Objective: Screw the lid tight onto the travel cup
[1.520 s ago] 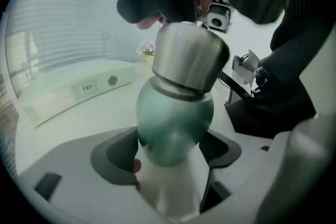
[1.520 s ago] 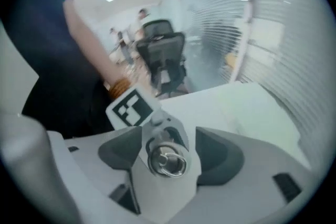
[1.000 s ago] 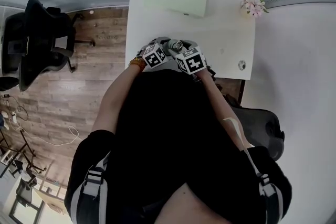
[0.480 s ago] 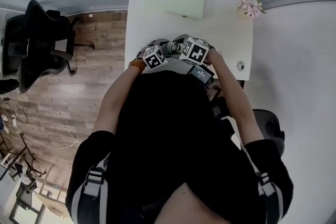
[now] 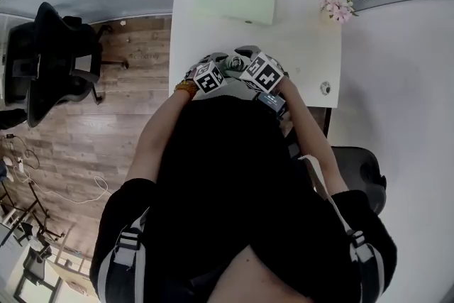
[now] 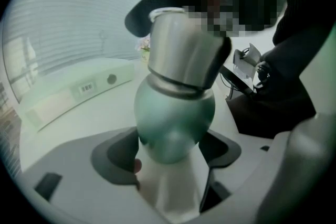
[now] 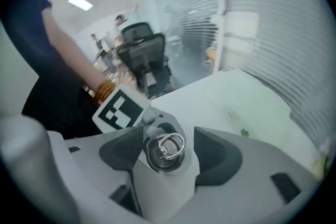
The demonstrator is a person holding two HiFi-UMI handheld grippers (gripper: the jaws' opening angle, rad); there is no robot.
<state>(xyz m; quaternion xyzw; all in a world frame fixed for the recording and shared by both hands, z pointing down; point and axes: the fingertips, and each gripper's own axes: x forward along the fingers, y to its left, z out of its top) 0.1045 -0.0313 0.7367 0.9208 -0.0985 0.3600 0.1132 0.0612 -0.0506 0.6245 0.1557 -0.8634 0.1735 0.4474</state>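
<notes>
From the head view we see only the travel cup's (image 6: pixel 176 113) lid (image 5: pixel 235 64); the left gripper (image 5: pixel 222 69) and right gripper (image 5: pixel 243 68) hide its body. We cannot identify the small round thing (image 5: pixel 325 88) by the table's (image 5: pixel 305 32) right edge.

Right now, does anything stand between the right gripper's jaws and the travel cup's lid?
Nothing visible does. The lid, with its metal ring, sits directly between the jaws of the right gripper, which have just been opening and stand apart around it. The left gripper is clamped on the travel cup at its green body.
</notes>
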